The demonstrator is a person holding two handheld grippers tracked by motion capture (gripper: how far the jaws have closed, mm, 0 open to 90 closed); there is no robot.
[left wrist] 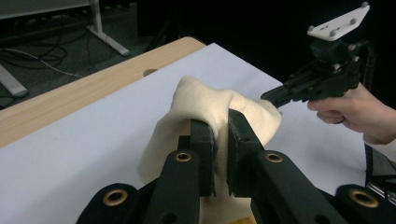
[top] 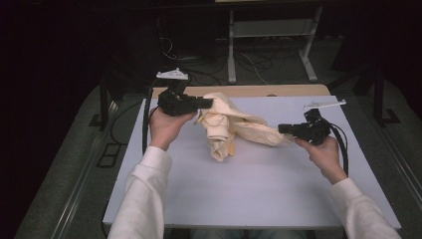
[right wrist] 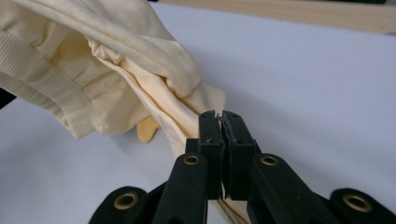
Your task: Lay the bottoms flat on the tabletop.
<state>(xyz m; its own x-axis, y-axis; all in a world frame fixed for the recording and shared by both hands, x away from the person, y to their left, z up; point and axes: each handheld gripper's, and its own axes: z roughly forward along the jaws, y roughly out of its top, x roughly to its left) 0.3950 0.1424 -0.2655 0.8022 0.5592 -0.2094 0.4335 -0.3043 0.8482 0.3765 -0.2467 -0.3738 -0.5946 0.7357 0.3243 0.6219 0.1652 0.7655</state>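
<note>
A cream-coloured cloth garment (top: pixel 234 127) hangs bunched between both hands above the white table top (top: pixel 259 179). My left gripper (top: pixel 206 103) is shut on the cloth's upper left part; in the left gripper view the cloth (left wrist: pixel 205 105) drapes over the closed jaws of the left gripper (left wrist: pixel 220 122). My right gripper (top: pixel 282 129) is shut on the cloth's right end, low near the table. In the right gripper view the cloth (right wrist: pixel 116 70) runs from the right gripper (right wrist: pixel 220 116) up to the left. The right gripper (left wrist: pixel 273 95) also appears beyond the cloth.
A wooden table edge (top: pixel 249 90) runs along the far side of the white top. Behind it stand a metal frame (top: pixel 271 45) and cables (top: pixel 249 62) on the dark floor. White-sleeved forearms (top: pixel 144 199) come in from the bottom.
</note>
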